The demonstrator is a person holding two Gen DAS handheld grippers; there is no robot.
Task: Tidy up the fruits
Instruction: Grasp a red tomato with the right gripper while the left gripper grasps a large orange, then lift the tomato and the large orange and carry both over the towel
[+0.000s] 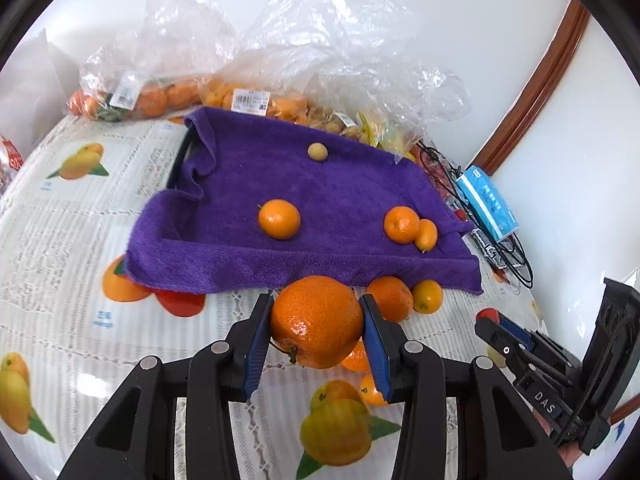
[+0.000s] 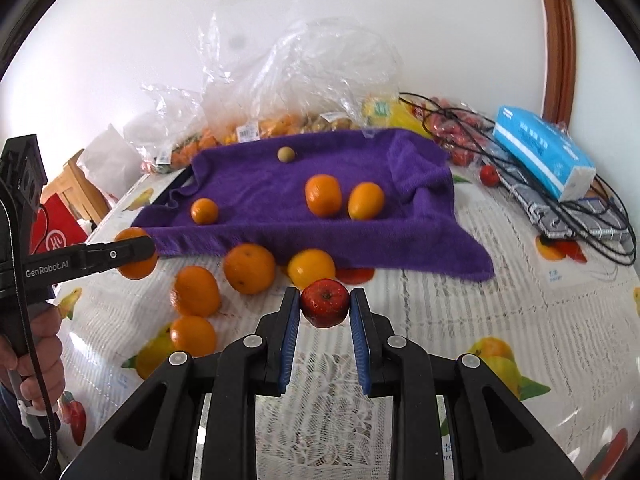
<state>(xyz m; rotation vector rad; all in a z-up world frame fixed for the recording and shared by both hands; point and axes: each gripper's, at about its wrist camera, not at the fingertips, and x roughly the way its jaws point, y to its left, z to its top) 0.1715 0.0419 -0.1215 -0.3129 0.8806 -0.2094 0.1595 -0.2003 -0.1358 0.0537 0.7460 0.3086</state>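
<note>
My left gripper [image 1: 316,312] is shut on a large mandarin [image 1: 316,328], lifted just in front of the purple towel [image 1: 320,184]. On the towel lie two mandarins [image 1: 279,219] [image 1: 401,224], a kumquat [image 1: 426,234] and a small tan fruit [image 1: 318,151]. My right gripper [image 2: 325,298] is shut on a small red fruit [image 2: 325,307], held above the tablecloth. Several loose mandarins [image 2: 249,268] and a yellow-orange fruit [image 2: 311,268] rest by the towel's front edge. The left gripper [image 2: 138,254] with its mandarin shows at the left of the right wrist view.
Clear plastic bags of fruit [image 1: 248,100] crowd the back behind the towel. A blue tissue pack [image 2: 544,152], tangled black cables [image 2: 580,216] and small red fruits [image 2: 460,152] lie at the right. A hand [image 2: 36,364] grips the left tool's handle. A fruit-print cloth [image 2: 440,320] covers the table.
</note>
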